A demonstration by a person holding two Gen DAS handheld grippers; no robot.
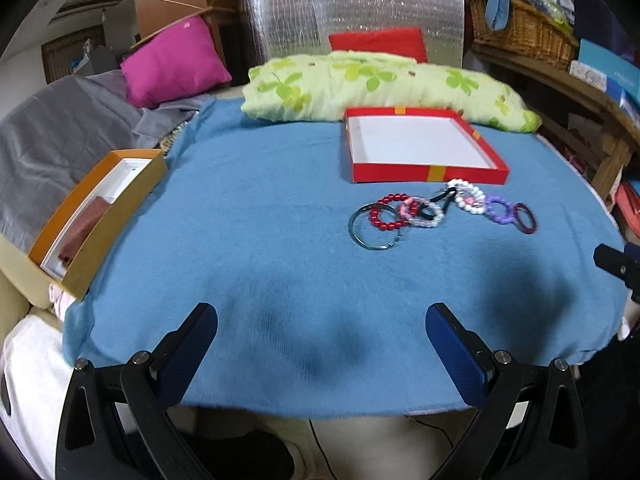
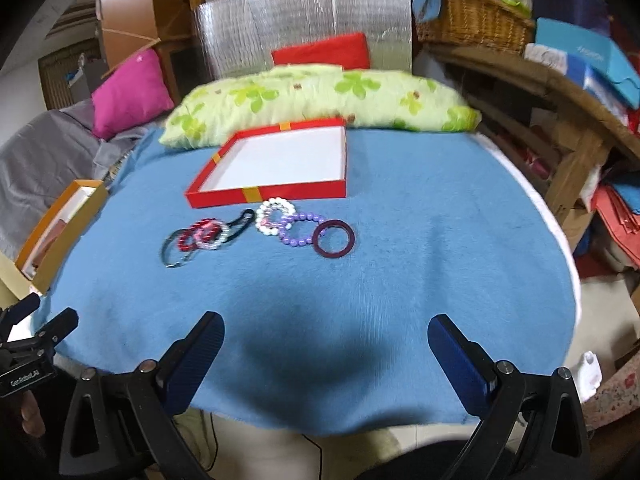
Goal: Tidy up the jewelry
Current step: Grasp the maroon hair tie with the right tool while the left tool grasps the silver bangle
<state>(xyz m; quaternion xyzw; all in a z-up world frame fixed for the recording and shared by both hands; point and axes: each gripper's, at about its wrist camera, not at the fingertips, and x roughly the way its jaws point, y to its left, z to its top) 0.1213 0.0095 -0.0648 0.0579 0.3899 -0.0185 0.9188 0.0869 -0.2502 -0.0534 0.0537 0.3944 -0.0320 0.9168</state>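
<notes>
Beaded bracelets (image 2: 260, 230) — beyond open jaws

Both views are evenly and fairly brightly lit from above. Soft dark shadows are cast on the blue cloth (image 1: 280, 220) just ahead of the left gripper (image 1: 320, 320) and the right gripper (image 2: 325, 330). Glare is seen on the silver foil panel (image 1: 352, 12). Strong fisheye bending is shown at the edges, with black corners. The right wrist view is smeared by motion blur, most plainly on the bracelets (image 2: 260, 232) and wicker basket (image 2: 476, 20); the left view is slightly sharper.
</notes>
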